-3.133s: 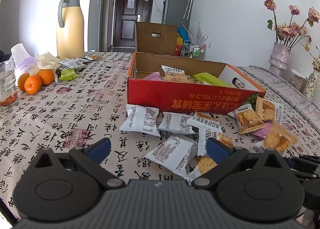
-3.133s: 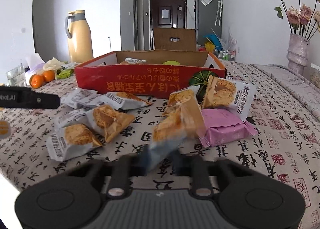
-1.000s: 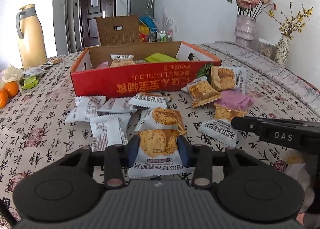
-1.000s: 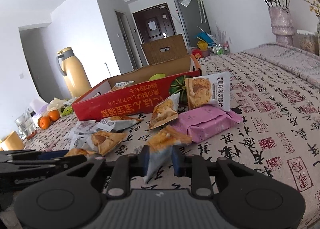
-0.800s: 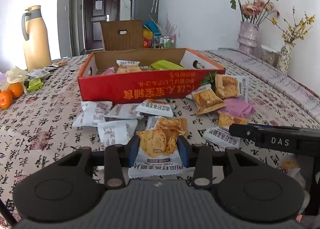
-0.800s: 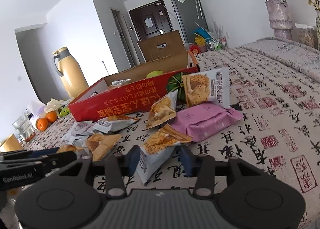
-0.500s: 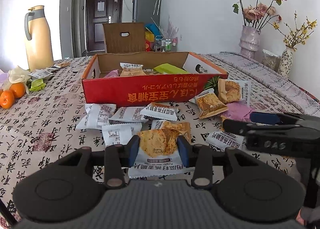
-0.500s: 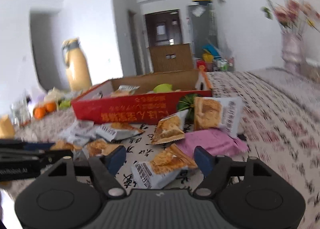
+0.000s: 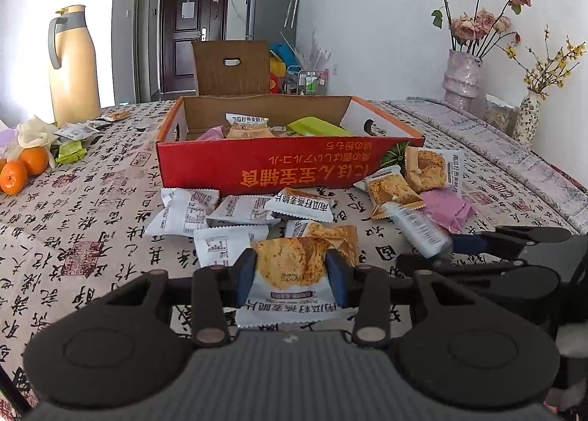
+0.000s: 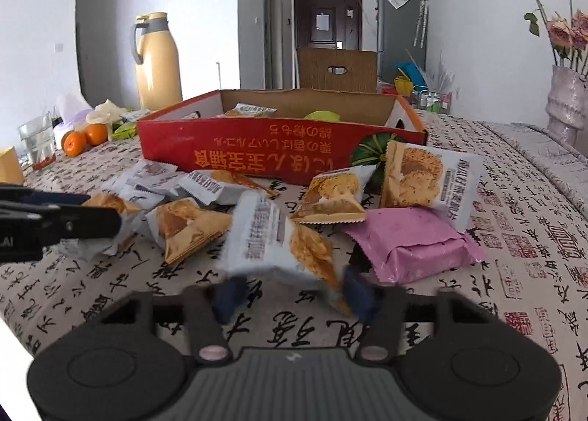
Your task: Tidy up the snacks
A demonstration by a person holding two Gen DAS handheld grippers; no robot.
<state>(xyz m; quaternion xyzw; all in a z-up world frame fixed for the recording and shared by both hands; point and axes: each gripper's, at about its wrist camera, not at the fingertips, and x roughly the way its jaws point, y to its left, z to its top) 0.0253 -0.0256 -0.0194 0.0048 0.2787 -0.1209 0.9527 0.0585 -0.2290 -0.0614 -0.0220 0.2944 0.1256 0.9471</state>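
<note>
My left gripper (image 9: 290, 274) is shut on a white snack packet (image 9: 288, 266) with an orange cracker printed on it, held just above the tablecloth. The right gripper (image 10: 294, 292) has its jaws closing on another white packet (image 10: 275, 237), which stands tilted up between the blue pads (image 10: 231, 294). From the left wrist view that packet (image 9: 419, 233) hangs off the right gripper's tips (image 9: 454, 244). The red cardboard box (image 9: 286, 171) lies beyond, open-topped, with several packets inside. More loose packets (image 9: 183, 211) lie scattered in front of it.
A pink packet (image 10: 408, 241) and a large cracker packet (image 10: 426, 178) lie to the right of the right gripper. A yellow thermos (image 9: 73, 64), oranges (image 9: 22, 167) and a glass (image 10: 36, 141) stand at the left. Flower vases (image 9: 463, 79) stand far right.
The right gripper let its packet down, spread wide, then narrowed around it again, and the packet now tilts up. It also rolled and shifted leftward. The left gripper kept its packet.
</note>
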